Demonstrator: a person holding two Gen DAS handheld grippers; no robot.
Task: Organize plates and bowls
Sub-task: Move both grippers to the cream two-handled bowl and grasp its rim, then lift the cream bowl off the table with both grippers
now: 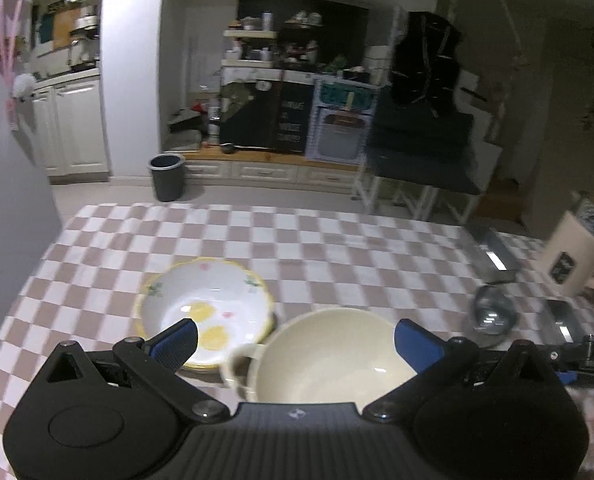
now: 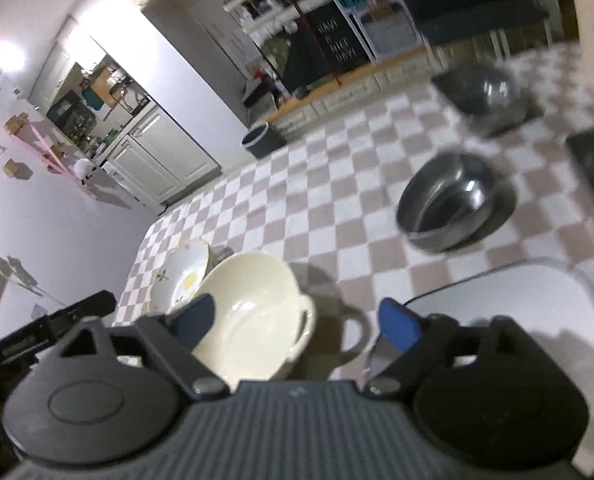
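A cream bowl with side handles (image 1: pixel 329 356) stands on the checked tablecloth (image 1: pixel 337 240), touching a white floral bowl with a yellow rim (image 1: pixel 205 308) on its left. My left gripper (image 1: pixel 297 340) hovers open just above both; one fingertip (image 1: pixel 177 344) is over the floral bowl, the other at the cream bowl's right rim. In the right wrist view my right gripper (image 2: pixel 297 320) is open, with the cream bowl (image 2: pixel 249 312) by its left finger and a white plate (image 2: pixel 517 312) by its right. The floral bowl (image 2: pixel 185 276) lies beyond. A steel bowl (image 2: pixel 449 200) sits further out.
A second steel bowl (image 2: pixel 497 92) rests on a dark tray at the far side. A metal tray (image 1: pixel 493 256) and a cream jug (image 1: pixel 577 256) stand at the table's right. The right gripper's body (image 1: pixel 593 356) shows at the left view's edge. A bin (image 1: pixel 167 176) stands on the floor.
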